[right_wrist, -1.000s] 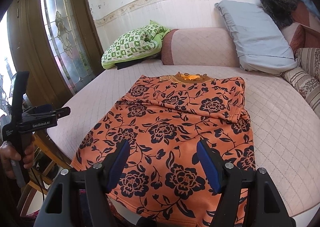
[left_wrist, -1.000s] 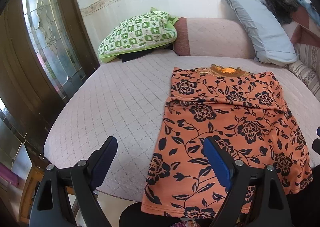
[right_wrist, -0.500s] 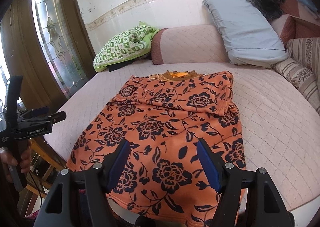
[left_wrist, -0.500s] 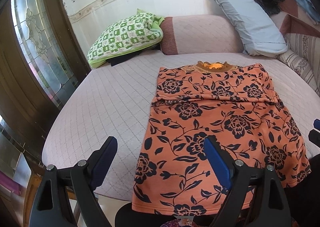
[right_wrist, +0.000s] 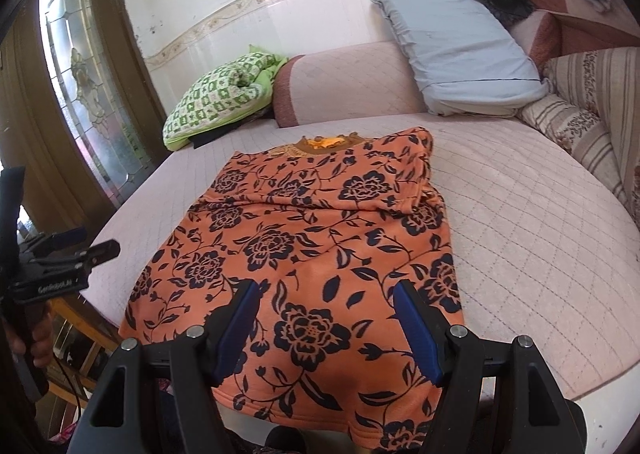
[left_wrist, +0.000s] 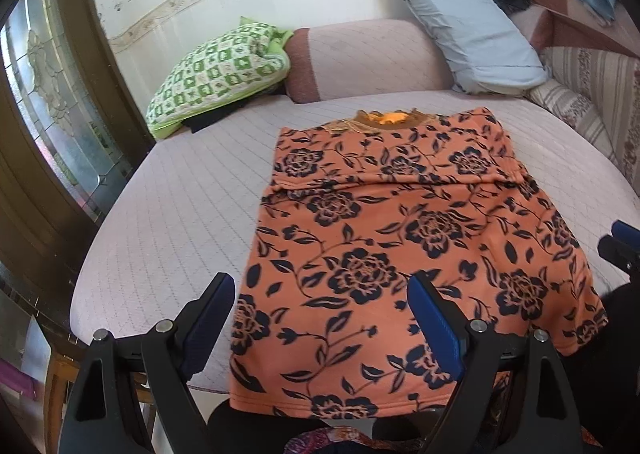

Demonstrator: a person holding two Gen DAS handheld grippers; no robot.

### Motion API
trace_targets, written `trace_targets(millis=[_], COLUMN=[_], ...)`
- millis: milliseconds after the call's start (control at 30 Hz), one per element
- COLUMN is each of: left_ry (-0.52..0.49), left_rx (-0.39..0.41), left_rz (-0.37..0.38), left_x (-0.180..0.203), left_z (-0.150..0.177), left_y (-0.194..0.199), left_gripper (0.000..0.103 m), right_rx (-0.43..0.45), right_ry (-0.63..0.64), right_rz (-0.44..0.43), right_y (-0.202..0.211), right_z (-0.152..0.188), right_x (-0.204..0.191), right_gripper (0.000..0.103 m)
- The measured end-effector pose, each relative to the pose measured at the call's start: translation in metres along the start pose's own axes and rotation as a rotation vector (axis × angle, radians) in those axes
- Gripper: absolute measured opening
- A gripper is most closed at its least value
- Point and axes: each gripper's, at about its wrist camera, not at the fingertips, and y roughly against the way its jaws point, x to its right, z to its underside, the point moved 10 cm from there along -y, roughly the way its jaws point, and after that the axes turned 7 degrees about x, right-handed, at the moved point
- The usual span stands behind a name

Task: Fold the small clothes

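Note:
An orange top with black flowers (left_wrist: 400, 222) (right_wrist: 312, 238) lies flat on the pink quilted bed, collar at the far end, sleeves folded in, hem hanging over the near edge. My left gripper (left_wrist: 320, 314) hovers open above the hem's left corner, nothing between its blue pads. My right gripper (right_wrist: 326, 314) stands open over the hem's right part, also holding nothing. The left gripper's body (right_wrist: 52, 266) shows at the left edge of the right wrist view, held by a hand. The right gripper's tips (left_wrist: 620, 246) peek in at the right edge of the left wrist view.
The pink bed (left_wrist: 172, 214) (right_wrist: 520, 222) has bare quilt left and right of the top. At its head lie a green checked pillow (left_wrist: 216, 70), a pink bolster (left_wrist: 360, 58), a grey-blue pillow (right_wrist: 452, 54) and striped cushions (right_wrist: 580, 122). A wooden glass door (right_wrist: 88, 94) stands left.
Both grippers have drifted to the right along the bed's near edge and rolled slightly; the top now sits further left in each view. Jaws are unchanged and the top lies still.

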Motion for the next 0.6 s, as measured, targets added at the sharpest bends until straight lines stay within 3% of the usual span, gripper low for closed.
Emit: trace_targets(millis=[600], left_ry=[-0.045], left_rx=[-0.035], left_rz=[0.060], left_x=[0.034], left_z=[0.017], left_y=[-0.003], left_gripper=[0.088], right_rx=[-0.001], right_ry=[-0.053], right_rz=[0.057], right_y=[0.010], right_z=[0.008], right_x=[0.026], right_gripper=[0.073])
